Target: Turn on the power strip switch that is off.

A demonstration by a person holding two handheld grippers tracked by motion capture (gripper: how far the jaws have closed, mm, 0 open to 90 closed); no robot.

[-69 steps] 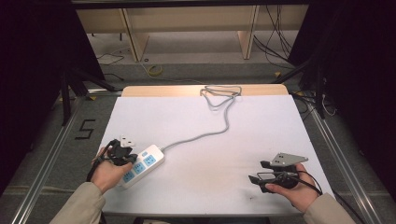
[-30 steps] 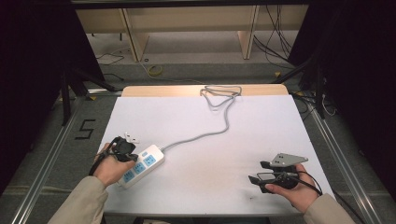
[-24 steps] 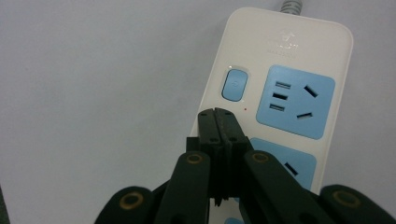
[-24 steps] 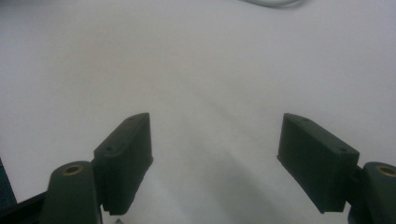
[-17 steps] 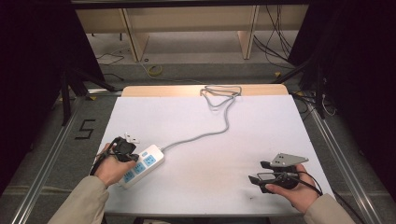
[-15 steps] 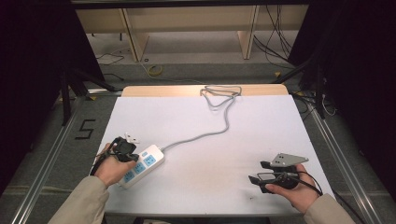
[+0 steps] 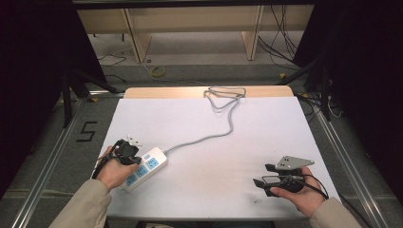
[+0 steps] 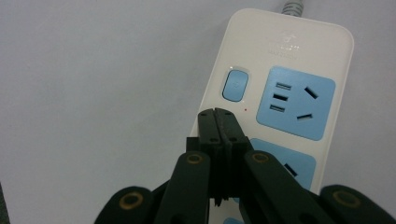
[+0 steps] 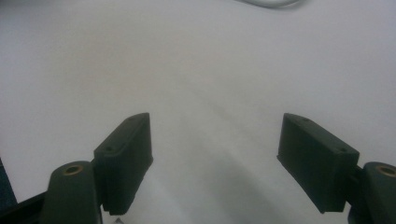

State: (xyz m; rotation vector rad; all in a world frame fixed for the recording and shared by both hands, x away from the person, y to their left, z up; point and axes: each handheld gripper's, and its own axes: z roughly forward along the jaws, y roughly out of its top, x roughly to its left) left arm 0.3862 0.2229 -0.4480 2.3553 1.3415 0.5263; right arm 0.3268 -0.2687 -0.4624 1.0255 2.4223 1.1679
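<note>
We see open white table (image 7: 266, 137) across the middle and right, a power strip (image 7: 145, 167) blocking the near-left corner, its grey cable (image 7: 204, 138) snaking diagonally to the far edge, bare surface ahead of our right gripper (image 7: 260, 182)

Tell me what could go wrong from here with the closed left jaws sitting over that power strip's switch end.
1. The left gripper has its jaws shut, poised just short of the switch; a push slightly off line could slide off it toward the blue socket.
2. The power strip lies near the table front-left edge; a hard press might skid it, since the open right gripper isn't bracing it.
3. The grey cable loops over the far edge and could tug.
</note>
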